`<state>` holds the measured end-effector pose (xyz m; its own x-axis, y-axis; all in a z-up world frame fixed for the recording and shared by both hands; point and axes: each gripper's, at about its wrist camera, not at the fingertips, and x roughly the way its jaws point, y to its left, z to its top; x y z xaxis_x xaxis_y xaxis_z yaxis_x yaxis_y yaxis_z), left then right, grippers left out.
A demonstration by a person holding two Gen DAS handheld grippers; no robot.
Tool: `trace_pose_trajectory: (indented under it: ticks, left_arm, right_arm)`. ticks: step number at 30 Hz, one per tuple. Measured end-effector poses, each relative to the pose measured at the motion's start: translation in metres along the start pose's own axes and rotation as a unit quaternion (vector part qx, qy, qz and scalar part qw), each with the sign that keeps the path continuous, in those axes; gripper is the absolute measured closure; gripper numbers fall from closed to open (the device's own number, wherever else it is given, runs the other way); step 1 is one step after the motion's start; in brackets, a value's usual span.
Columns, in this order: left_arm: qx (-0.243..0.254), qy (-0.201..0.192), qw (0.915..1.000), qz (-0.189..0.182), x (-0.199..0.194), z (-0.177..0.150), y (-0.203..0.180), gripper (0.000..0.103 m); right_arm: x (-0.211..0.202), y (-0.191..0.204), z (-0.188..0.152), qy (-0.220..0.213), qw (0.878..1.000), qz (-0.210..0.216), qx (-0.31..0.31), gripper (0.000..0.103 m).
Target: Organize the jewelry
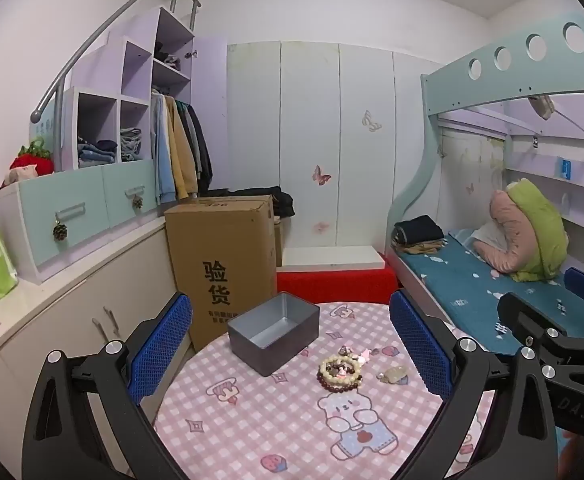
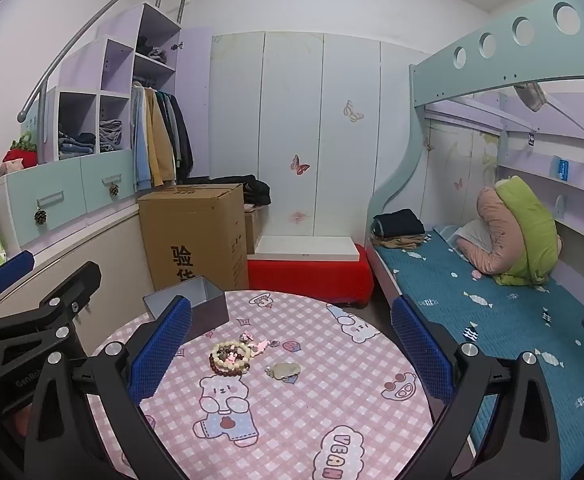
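Both grippers hovered above the round worktop [image 1: 252,420] with nothing held. The left gripper [image 1: 290,344] had its fingers fully spread, as did the right gripper [image 2: 292,344]. In the left wrist view, the beaded bracelets [image 1: 340,372] lay near centre, with a pale pendant [image 1: 393,375] at 3 o'clock and the grey tin [image 1: 274,332] at 10 o'clock.

Left gripper [image 1: 290,350] fingers spread wide, empty; right gripper [image 2: 292,350] same, both tilted slightly down.
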<state>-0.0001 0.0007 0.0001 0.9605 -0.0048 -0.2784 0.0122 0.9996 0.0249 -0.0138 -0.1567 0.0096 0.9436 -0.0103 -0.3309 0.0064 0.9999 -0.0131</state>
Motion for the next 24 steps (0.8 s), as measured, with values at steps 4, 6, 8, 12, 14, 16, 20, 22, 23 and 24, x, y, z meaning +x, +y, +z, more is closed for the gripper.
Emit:
trace_pose_trajectory:
  ticks: [4,6,8,12,14,16,20,22,23,24]
  left_arm:
    - [0.000,0.002,1.0000,0.000,0.0004,0.0004,0.0006,0.007]
    - [0.002,0.002,1.0000,0.000,0.0003,0.0001,-0.0002,0.007]
    - [0.001,0.002,1.0000,-0.001,0.0003,0.0001,-0.0001,0.007]
    - [0.000,0.002,1.0000,-0.001,-0.0015,0.0008,-0.0003,0.007]
    - [0.000,0.002,1.0000,-0.001,-0.0026,0.0012,-0.0002,0.007]
    - [0.000,0.003,1.0000,-0.003,0.0009,-0.0008,-0.0008,0.007]
    - [0.000,0.003,1.0000,-0.002,0.0013,-0.0017,-0.0023,0.007]
    - [0.000,0.004,1.0000,-0.004,0.0011,-0.0013,-0.0020,0.007]
    - [0.000,0.004,1.0000,-0.004,0.0010,-0.0014,-0.0023,0.007]
    - [0.000,0.003,1.0000,-0.004,0.0009,-0.0016,-0.0027,0.007]
  right_arm:
    - [0.0001,-0.0003,0.0000,0.000,1.000,0.000,0.001,0.006]
    - [0.0003,-0.0003,-0.0002,0.001,1.000,0.000,0.002,0.006]
    - [0.0002,-0.0002,-0.0004,0.001,1.000,0.000,0.002,0.006]
    - [0.0000,0.0003,-0.0003,0.000,1.000,0.000,0.001,0.006]
    - [0.0003,-0.0002,-0.0005,0.001,1.000,0.000,0.001,0.006]
    - [0.0004,-0.0001,-0.0008,0.000,1.000,0.000,0.001,0.006]
    - [0.0008,-0.0005,-0.0010,0.001,1.000,0.000,0.002,0.006]
    - [0.0006,-0.0003,-0.0010,0.001,1.000,0.000,0.002,0.006]
    - [0.0007,-0.0004,-0.0009,0.001,1.000,0.000,0.001,0.006]
    - [0.0007,-0.0004,-0.0009,0.001,1.000,0.000,0.001,0.006]
